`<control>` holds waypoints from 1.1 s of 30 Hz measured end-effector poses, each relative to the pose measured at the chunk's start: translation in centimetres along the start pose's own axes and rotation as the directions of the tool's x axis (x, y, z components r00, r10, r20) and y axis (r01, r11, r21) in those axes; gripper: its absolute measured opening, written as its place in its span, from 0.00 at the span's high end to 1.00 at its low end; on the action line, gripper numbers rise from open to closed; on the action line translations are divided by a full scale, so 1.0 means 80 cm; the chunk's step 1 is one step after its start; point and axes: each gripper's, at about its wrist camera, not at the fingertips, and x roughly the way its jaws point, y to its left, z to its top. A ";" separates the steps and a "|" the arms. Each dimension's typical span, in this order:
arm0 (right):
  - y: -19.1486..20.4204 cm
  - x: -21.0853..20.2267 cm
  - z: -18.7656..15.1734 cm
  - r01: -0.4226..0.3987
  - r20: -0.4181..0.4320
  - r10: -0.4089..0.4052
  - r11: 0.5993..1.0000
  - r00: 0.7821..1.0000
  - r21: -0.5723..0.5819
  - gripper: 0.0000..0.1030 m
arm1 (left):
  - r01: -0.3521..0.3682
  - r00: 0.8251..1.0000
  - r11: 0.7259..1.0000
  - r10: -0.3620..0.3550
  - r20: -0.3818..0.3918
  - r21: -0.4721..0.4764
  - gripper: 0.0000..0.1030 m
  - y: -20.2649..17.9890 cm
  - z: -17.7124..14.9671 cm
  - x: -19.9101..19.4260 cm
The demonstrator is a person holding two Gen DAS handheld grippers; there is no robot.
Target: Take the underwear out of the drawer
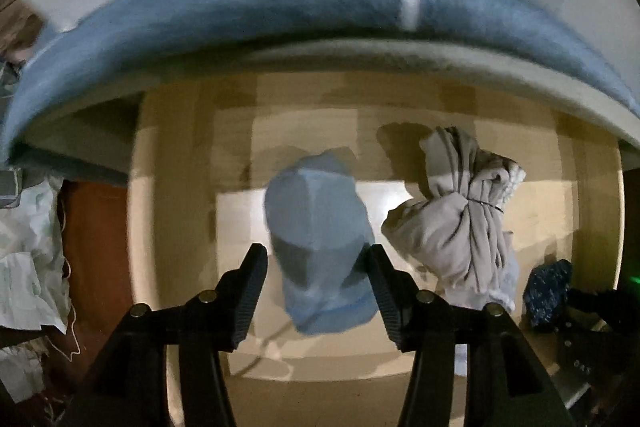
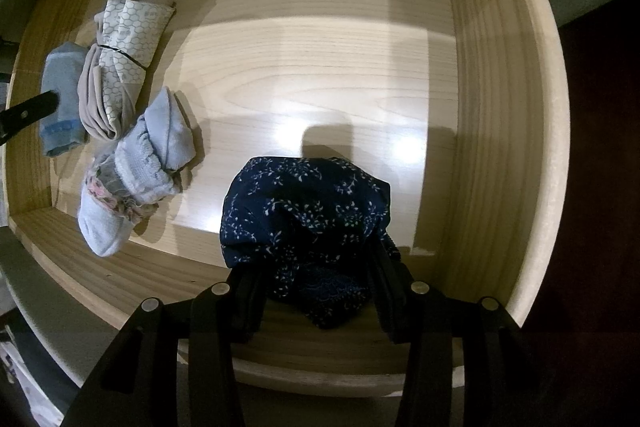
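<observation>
The left claw (image 1: 316, 259) is pointed straight down into the wooden drawer (image 2: 500, 147), its jaws spread wide. A light blue folded piece of underwear (image 1: 320, 239) is seen between the black fingers (image 1: 252, 291), but it is not pressed by them; whether the right-hand pad brushes the cloth cannot be told through the blur. Just beside it a beige bundle (image 1: 456, 227), tied round with a thin dark band, is laid on the drawer floor.

The right claw (image 2: 316, 279) is also aimed straight down, near the drawer's front wall. Its jaws are drawn in narrow and clamped on a dark navy floral piece of underwear (image 2: 308, 223), which is bunched up between the fingers. Over to the left of that view, a pale blue rolled bundle (image 2: 152, 163) is found beside the beige one, with the left claw's finger showing at the frame edge.
</observation>
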 end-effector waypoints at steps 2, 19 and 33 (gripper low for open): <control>0.000 0.010 0.000 -0.001 0.001 0.001 1.000 1.000 0.000 0.58 | 0.008 1.000 1.000 -0.008 -0.015 -0.008 0.49 -0.001 0.005 0.008; 0.004 0.011 0.001 -0.002 0.000 0.002 1.000 1.000 -0.002 0.58 | -0.016 0.995 0.998 0.021 -0.101 0.056 0.55 -0.001 0.004 0.030; 0.006 0.012 0.002 -0.001 -0.002 0.001 1.000 1.000 -0.005 0.58 | -0.049 0.993 0.997 0.055 -0.109 0.063 0.60 -0.002 -0.041 0.018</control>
